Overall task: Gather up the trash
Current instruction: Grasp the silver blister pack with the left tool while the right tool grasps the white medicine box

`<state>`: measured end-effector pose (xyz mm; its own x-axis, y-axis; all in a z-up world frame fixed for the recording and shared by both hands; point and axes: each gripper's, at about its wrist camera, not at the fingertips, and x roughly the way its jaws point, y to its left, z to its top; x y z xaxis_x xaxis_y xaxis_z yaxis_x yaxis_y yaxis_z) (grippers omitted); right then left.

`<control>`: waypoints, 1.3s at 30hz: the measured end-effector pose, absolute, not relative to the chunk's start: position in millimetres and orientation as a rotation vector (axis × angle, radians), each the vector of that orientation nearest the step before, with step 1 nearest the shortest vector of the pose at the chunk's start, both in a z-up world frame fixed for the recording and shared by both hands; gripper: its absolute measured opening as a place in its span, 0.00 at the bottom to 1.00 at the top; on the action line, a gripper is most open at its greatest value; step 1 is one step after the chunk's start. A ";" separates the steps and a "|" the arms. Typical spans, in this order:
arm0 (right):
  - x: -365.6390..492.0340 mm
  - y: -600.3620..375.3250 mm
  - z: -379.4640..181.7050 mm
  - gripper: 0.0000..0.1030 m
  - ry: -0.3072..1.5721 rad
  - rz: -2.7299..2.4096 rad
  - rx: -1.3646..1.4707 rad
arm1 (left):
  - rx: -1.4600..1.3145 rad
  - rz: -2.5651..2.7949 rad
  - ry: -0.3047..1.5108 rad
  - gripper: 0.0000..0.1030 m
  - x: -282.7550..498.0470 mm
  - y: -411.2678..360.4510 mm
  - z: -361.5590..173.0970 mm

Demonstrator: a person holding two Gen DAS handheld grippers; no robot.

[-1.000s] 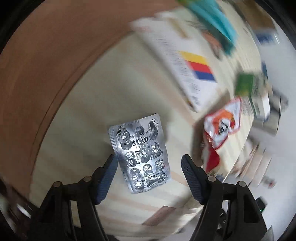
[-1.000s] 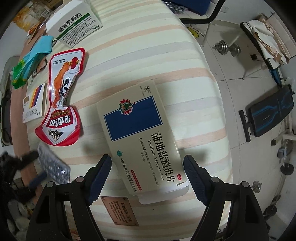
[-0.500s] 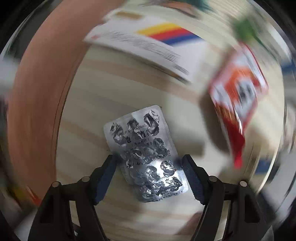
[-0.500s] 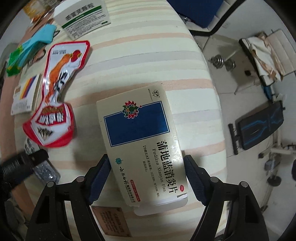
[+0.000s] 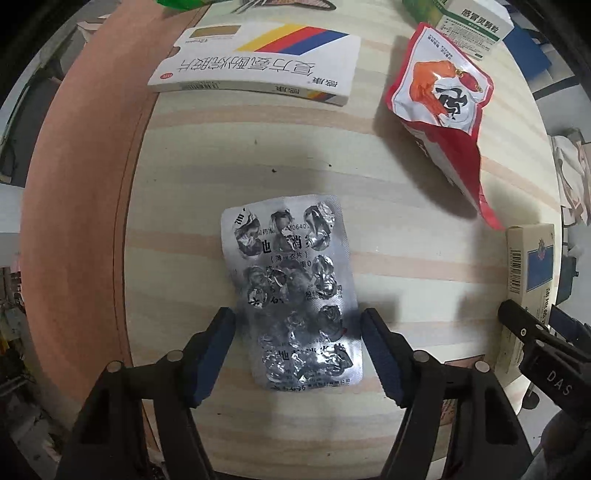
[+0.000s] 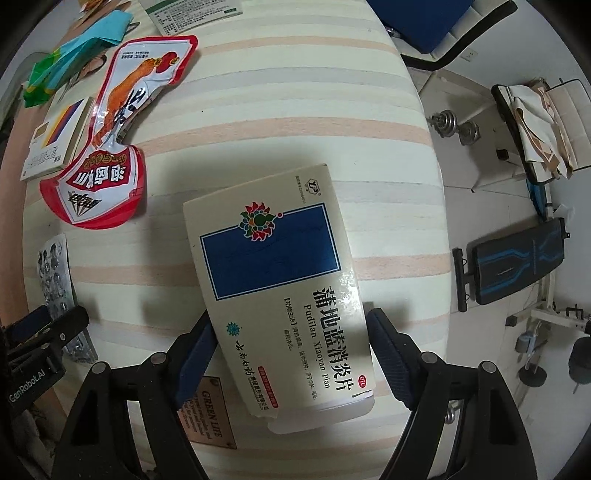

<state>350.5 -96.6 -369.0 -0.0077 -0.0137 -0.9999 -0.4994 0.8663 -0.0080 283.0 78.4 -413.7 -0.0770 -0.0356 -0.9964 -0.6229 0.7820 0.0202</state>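
A crumpled silver blister pack (image 5: 291,295) lies flat on the striped tablecloth. My left gripper (image 5: 295,332) points down over its lower half, one blue pad at each long edge. The jaws are closing, and the pads are close to the foil without clearly pressing it. A cream medicine box with a blue panel (image 6: 273,280) lies between the fingers of my right gripper (image 6: 291,332), which straddles its lower half, open. That box (image 5: 528,273) and a right finger (image 5: 535,332) show at the right edge of the left wrist view. The left gripper's fingers (image 6: 48,332) straddle the blister pack (image 6: 55,273).
A red snack pouch (image 5: 439,96) (image 6: 110,147) and a white box with yellow, red and blue stripes (image 5: 258,62) lie further back. A green-and-white box (image 5: 476,22) and a teal packet (image 6: 74,55) sit beyond. The wooden rim (image 5: 85,184) bounds the left; the table edge (image 6: 439,184) drops to a floor with gym gear.
The left gripper rolled and slid, so the blister pack now sits squarely between narrower jaws. The right gripper shifted over the cream box, its fingers now level with the box's lower half.
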 end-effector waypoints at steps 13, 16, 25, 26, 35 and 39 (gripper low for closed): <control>338.0 -91.1 -337.9 0.76 1.456 0.439 -0.403 | -0.536 0.498 1.489 0.62 278.1 51.4 -353.1; 334.0 -94.5 -322.3 0.76 1.426 0.460 -0.387 | -0.518 0.491 1.449 0.62 267.7 49.6 -330.6; 294.4 -103.8 -272.7 0.76 1.357 0.521 -0.321 | -0.499 0.474 1.325 0.62 231.0 46.6 -281.7; 289.2 -105.2 -269.4 0.76 1.353 0.525 -0.314 | -0.498 0.473 1.318 0.62 230.8 46.1 -281.9; 180.5 -123.7 -226.7 0.76 1.302 0.535 -0.207 | -0.468 0.409 1.220 0.62 143.1 31.8 -244.9; 119.4 -139.4 -221.8 0.76 1.290 0.503 -0.177 | -0.483 0.352 1.212 0.62 82.2 23.6 -245.4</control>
<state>119.4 -139.4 -221.8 0.1871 0.2585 -0.9477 -0.4516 0.8794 0.1507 82.2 23.6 -245.4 0.3178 0.0035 -0.9481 -0.5046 0.8472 -0.1660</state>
